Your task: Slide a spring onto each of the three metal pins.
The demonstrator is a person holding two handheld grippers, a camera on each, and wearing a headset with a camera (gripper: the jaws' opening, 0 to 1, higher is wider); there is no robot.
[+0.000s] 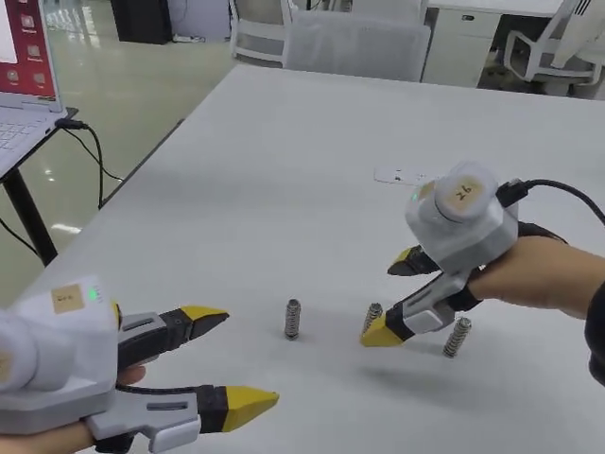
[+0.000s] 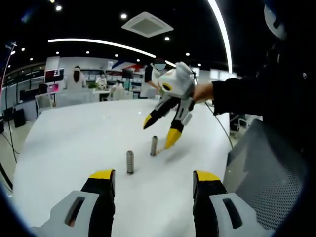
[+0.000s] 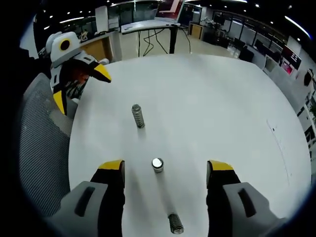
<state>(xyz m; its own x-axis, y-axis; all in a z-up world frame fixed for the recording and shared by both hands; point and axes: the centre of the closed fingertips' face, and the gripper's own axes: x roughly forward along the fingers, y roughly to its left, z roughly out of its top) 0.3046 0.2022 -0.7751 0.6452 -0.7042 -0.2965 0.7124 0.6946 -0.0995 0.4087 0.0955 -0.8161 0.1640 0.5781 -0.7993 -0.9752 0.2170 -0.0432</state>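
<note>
Three short upright metal pins stand in a row on the white table [image 1: 284,170], each wrapped in grey coils: a left one [image 1: 293,319], a middle one [image 1: 372,317] and a right one [image 1: 458,337]. My right gripper [image 1: 389,298] is open, tilted down over the middle pin [image 3: 157,164], which stands between its yellow-tipped jaws without touching them. The left pin [image 3: 138,116] lies ahead of it, the right pin [image 3: 174,223] beneath it. My left gripper [image 1: 232,359] is open and holds nothing, a short way to the near left of the left pin [image 2: 130,161].
A flat white strip [image 1: 402,176] lies on the table behind the right gripper. A laptop [image 1: 19,85] sits on a stand past the table's left edge, with cables hanging. White chairs [image 1: 354,43] line the far side. A grey mesh chair back [image 2: 266,168] is near.
</note>
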